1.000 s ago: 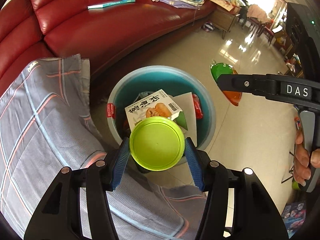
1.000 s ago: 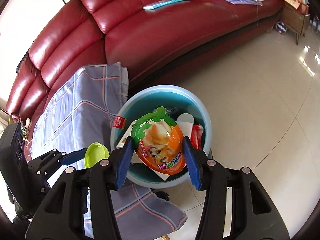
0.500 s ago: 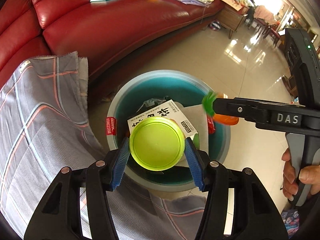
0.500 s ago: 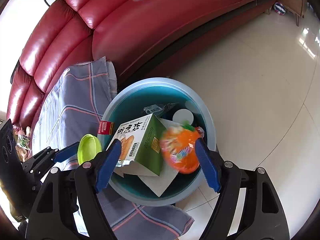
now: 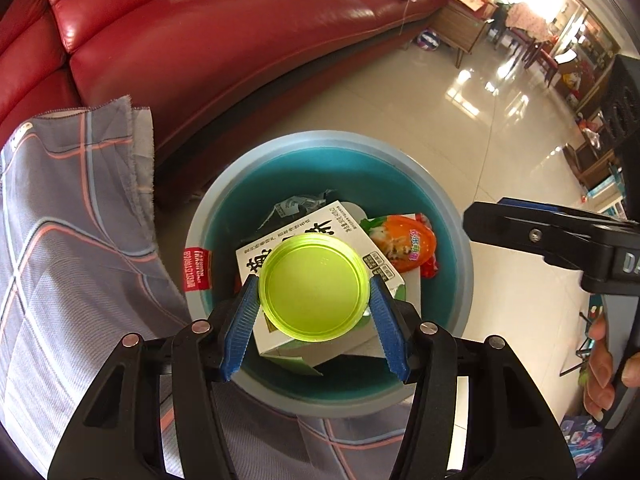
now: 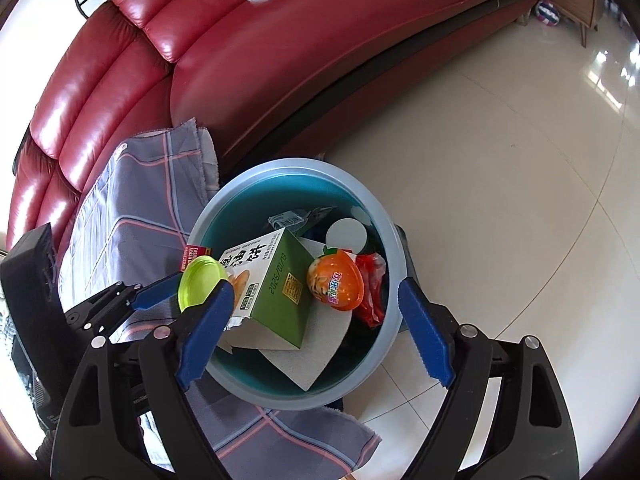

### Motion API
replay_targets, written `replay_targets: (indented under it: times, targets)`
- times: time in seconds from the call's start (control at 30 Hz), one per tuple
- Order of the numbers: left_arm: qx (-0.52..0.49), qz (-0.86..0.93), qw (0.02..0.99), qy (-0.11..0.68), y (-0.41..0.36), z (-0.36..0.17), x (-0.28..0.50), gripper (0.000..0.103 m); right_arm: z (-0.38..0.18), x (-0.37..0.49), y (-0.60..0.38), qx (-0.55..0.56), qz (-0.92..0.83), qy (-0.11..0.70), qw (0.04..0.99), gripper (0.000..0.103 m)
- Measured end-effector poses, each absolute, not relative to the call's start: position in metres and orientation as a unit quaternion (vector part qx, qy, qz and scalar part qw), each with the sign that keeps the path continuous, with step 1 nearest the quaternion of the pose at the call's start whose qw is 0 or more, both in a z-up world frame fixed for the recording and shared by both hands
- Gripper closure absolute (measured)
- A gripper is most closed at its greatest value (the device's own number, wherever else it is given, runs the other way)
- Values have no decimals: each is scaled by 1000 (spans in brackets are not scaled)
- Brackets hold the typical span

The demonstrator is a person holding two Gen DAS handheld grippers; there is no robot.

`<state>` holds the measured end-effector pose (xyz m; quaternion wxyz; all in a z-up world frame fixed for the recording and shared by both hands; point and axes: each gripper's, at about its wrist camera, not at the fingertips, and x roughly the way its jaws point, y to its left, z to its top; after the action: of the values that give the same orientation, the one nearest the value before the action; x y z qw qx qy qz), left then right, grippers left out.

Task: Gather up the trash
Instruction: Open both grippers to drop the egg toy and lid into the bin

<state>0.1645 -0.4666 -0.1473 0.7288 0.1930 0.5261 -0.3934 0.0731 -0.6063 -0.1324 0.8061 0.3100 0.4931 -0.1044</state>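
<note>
Trash lies gathered in a round blue bin (image 5: 460,248) standing on the pale tiled floor (image 6: 500,168), just in front of a red leather sofa (image 5: 208,52) and beside a grey plaid cloth (image 5: 68,220) whose edge runs under the bin's near side. Inside the bin, a green-and-white food box (image 6: 272,280) rests tilted on a sheet of grey card (image 6: 316,356); an orange egg-shaped package (image 6: 336,280) lies against the box's right side, next to a red wrapper (image 6: 372,288). The right gripper (image 6: 316,316) hangs over the bin with its jaws opening wide and nothing pressed between its pads. The left gripper (image 5: 314,304) clamps a lime-green lid (image 5: 314,286) by its rim, above the box.
</note>
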Motion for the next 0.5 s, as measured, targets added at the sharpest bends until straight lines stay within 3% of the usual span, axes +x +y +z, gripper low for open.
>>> replay_targets:
  times: [0.27,0.37,0.5]
  targets:
    - [179,-392,725,537,-473,-161,172,46,-135,77,-605,307,-107,502,802,23]
    - [184,-393,730,529,-473,-156,170,29,-134,77,-602,307,-106,500,803,15]
    - [193,-383,745,512,-469,-146,163,10,-130,76,-597,305,-104,500,804,14]
